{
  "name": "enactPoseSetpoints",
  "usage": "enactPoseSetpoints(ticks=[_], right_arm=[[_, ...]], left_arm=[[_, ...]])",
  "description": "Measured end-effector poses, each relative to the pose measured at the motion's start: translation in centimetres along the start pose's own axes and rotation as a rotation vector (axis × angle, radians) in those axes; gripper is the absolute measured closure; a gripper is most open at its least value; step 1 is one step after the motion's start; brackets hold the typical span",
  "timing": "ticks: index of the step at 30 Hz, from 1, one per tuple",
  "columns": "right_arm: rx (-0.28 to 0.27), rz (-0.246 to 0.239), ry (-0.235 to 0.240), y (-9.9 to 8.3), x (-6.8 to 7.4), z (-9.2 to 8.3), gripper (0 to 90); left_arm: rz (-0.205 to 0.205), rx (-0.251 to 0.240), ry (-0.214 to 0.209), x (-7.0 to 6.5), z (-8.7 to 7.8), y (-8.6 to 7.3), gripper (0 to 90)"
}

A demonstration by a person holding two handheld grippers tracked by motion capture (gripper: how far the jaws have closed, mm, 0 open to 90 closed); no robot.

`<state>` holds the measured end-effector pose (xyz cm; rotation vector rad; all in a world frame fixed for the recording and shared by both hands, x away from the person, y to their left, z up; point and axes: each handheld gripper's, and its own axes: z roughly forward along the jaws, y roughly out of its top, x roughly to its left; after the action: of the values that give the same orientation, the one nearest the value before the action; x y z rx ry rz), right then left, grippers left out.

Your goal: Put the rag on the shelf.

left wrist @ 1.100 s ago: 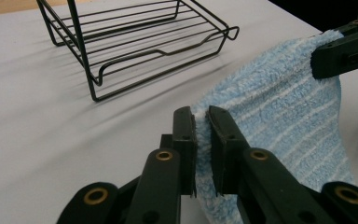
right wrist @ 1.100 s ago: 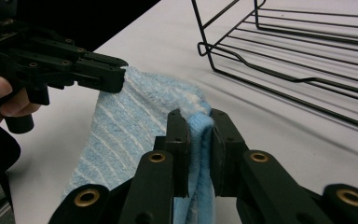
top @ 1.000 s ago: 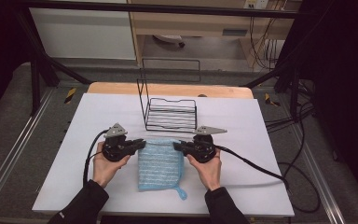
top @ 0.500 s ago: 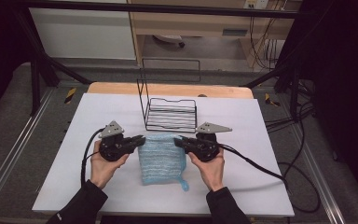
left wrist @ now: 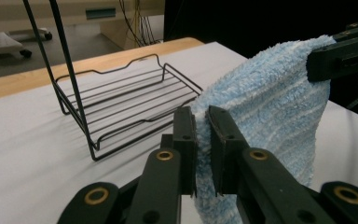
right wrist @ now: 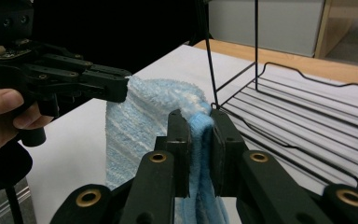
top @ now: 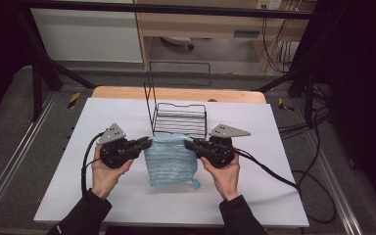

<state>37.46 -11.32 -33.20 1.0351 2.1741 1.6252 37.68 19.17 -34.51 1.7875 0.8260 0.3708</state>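
A light blue striped towel hangs between both grippers, lifted off the white table. My left gripper is shut on the towel's left top corner; its jaws pinch the cloth in the left gripper view. My right gripper is shut on the right top corner, the blue hem squeezed between its jaws. A black wire rack stands just behind the towel, near the table's middle. In the right gripper view the left gripper holds the far corner of the towel.
The white table sheet lies on a wooden top. Cables trail from the right gripper over the table's right side. The wire rack's tall back frame rises at its left.
Both grippers have risen with the towel, which now hangs higher; its lower edge has come up off the table toward the rack.
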Motion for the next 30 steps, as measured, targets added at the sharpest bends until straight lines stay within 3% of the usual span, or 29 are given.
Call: enactPoseSetpoints(ticks=[13, 30], right_arm=[[-0.073, -0.061, -0.015, 2.2, 1.0, -0.9, 80.3], [-0.165, -0.133, -0.058, 4.6, 1.7, -2.0, 80.4]], left_arm=[[0.012, -0.082, 0.009, -0.2, -1.0, 1.8, 81.6], [0.016, -0.189, 0.018, -0.1, -0.9, 4.9, 81.8]])
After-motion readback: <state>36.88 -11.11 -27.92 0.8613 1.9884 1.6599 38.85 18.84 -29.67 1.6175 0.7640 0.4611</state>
